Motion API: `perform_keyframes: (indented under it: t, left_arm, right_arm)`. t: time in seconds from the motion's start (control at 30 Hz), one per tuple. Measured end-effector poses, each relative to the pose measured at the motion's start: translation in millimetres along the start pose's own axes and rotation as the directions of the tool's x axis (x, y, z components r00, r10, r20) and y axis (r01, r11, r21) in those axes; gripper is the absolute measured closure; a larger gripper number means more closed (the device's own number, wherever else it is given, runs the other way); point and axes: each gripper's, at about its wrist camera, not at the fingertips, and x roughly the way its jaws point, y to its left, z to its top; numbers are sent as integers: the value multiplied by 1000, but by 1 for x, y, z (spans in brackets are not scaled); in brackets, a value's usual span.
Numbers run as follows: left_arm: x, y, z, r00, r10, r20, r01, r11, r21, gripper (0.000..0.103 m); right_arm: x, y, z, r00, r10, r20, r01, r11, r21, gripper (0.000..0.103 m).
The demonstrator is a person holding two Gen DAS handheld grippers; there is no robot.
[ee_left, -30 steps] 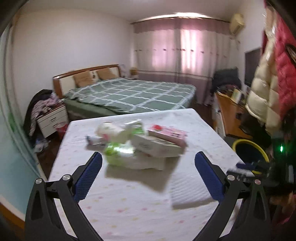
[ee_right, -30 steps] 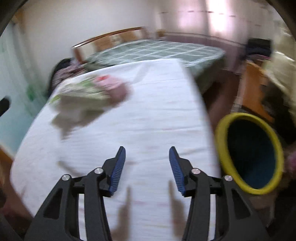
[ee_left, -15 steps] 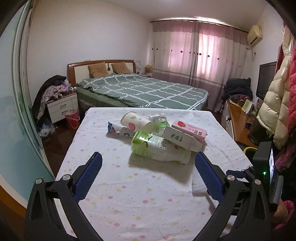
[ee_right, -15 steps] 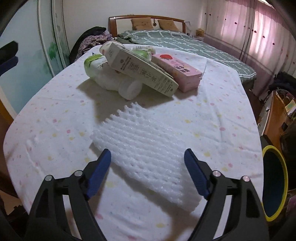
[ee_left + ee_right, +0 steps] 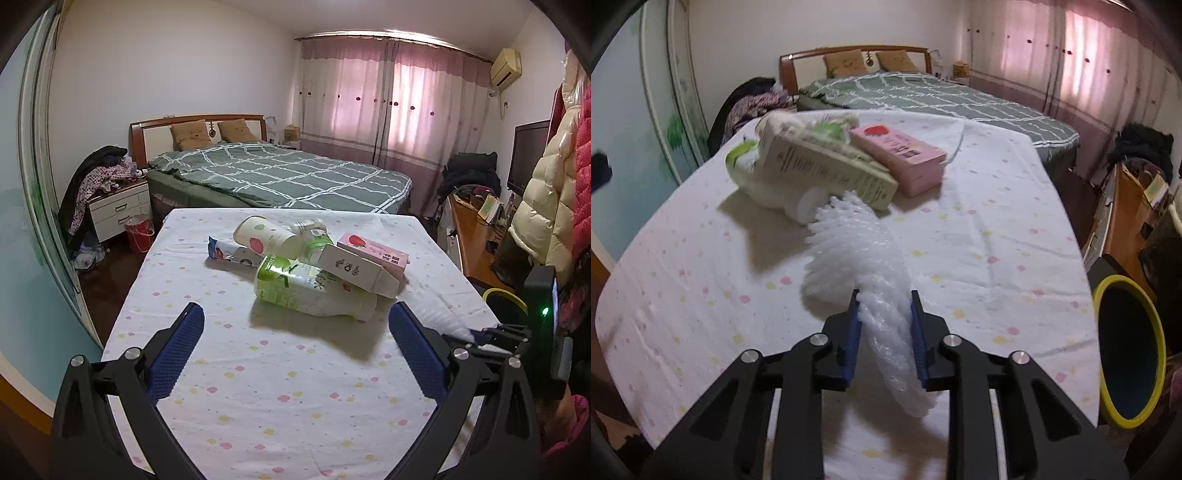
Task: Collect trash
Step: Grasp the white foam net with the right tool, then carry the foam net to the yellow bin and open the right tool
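I see the bottle [image 5: 314,291] lying on the table [image 5: 258,387] under the cartons [image 5: 356,269], the foam netting [image 5: 857,251] before them, the bin [image 5: 1132,354] at right.

You had a bumpy white foam sheet [image 5: 857,258] squeezed and bent up. A green bottle [image 5: 310,291], a beige carton [image 5: 356,271] and a pink box [image 5: 373,254] lay piled together.

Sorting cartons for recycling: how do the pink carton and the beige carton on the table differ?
The pink carton lies flat on the tablecloth; the beige carton is tilted, propped on the green bottle. The pink carton shows a strawberry; the beige carton shows recycling marks. The beige one looks longer. Both are rectangular and touch side by side.
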Motion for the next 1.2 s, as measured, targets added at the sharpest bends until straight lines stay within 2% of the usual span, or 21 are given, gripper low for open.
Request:
perform_keyframes:
  t: [0.2, 0.4, 0.53, 0.73, 1.0, 1.2]
  left_arm:
    - [6, -9, -3, 1000, -16, -18, 16, 1000, 18, 5]
    - [14, -19, -7, 999, -34, -34, 36, 999, 36, 5]
    - [18, -23, -6, 998, -41, -42, 43, 998, 41, 5]
    - [25, -32, -6, 997, -49, -57, 52, 997, 57, 5]
    - [34, -50, -5, 996, -61, -72, 68, 993, 94, 5]
    - [40, -57, -5, 994, -66, -84, 75, 991, 107, 5]
  right_arm:
    - [-18, -35, 10, 998, -47, 51, 43, 995, 90, 80]
    - [-29, -86, 11, 988, -145, 59, 130, 970, 207, 79]
    - [-38, -130, 6, 967, -250, 45, 224, 925, 308, 79]
    - [-41, -191, -10, 935, -355, -11, 324, 840, 436, 78]
    - [-21, -246, -32, 910, -399, -115, 399, 762, 511, 74]
    - [-13, -260, -44, 901, -406, -150, 419, 730, 540, 66]
